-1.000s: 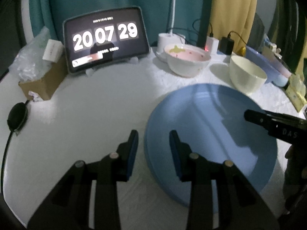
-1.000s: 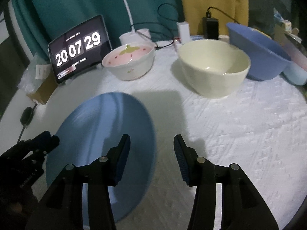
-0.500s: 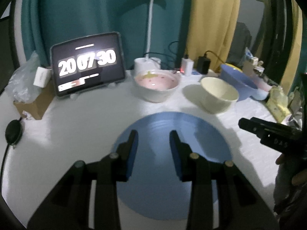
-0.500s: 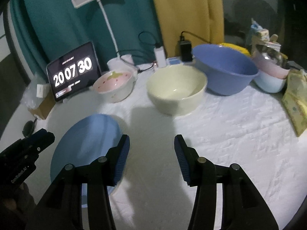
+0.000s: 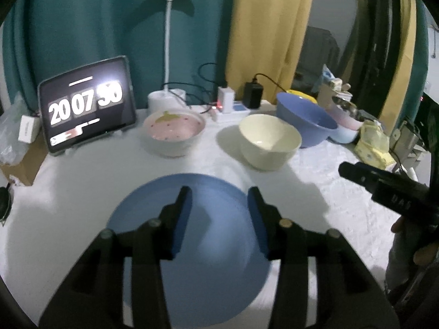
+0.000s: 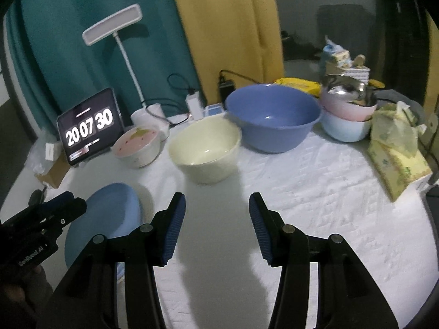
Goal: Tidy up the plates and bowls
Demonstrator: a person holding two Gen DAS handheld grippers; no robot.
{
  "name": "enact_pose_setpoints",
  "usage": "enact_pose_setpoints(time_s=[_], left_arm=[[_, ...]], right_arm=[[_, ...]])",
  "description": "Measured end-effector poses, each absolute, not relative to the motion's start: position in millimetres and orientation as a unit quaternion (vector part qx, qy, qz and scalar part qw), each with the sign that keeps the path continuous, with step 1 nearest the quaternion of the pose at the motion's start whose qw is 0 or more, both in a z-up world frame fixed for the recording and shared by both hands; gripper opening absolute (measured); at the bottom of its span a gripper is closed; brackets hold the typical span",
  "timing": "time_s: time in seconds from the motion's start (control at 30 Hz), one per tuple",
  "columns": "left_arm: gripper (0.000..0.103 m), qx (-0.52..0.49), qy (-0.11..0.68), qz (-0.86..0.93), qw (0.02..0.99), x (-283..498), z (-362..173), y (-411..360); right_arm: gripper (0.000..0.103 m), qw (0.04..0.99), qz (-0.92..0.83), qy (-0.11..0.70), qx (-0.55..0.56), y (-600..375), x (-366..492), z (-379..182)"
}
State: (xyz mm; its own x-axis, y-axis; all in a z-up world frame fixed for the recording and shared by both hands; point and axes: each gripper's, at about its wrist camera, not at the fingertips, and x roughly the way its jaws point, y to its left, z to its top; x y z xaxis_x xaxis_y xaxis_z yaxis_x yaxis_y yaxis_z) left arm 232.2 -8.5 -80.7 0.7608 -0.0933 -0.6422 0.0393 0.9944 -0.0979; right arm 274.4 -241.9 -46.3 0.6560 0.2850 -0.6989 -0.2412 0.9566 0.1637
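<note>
A blue plate (image 5: 216,235) lies flat on the white table; it also shows in the right wrist view (image 6: 109,213). My left gripper (image 5: 219,200) is open and empty above the plate. My right gripper (image 6: 216,205) is open and empty over bare tablecloth, to the right of the plate. Behind stand a pink strawberry bowl (image 5: 174,131) (image 6: 135,148), a cream bowl (image 5: 270,142) (image 6: 205,150) and a large blue bowl (image 6: 271,118) (image 5: 307,122). Stacked pale blue and pink bowls (image 6: 347,115) sit at the far right.
A tablet clock (image 5: 86,107) and a white desk lamp (image 5: 168,41) stand at the back with chargers and cables (image 5: 252,96). A cardboard box (image 5: 19,161) sits at the left, a yellow tissue pack (image 6: 397,159) at the right. The white tablecloth (image 6: 315,192) covers the table.
Both grippers have lifted and pulled back from the plate, so more of the table and back wall shows. The plate stays flat on the table. Both remain open.
</note>
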Motion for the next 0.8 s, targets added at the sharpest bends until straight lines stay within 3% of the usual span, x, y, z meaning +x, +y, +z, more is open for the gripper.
enact_pose_setpoints(time_s=[0.8], left_arm=[[0.045,-0.007,0.311,-0.089,0.946,296,-62,-101]], right_arm=[[0.051,0.931,0.115,0.347,0.009,-308,320,-22]])
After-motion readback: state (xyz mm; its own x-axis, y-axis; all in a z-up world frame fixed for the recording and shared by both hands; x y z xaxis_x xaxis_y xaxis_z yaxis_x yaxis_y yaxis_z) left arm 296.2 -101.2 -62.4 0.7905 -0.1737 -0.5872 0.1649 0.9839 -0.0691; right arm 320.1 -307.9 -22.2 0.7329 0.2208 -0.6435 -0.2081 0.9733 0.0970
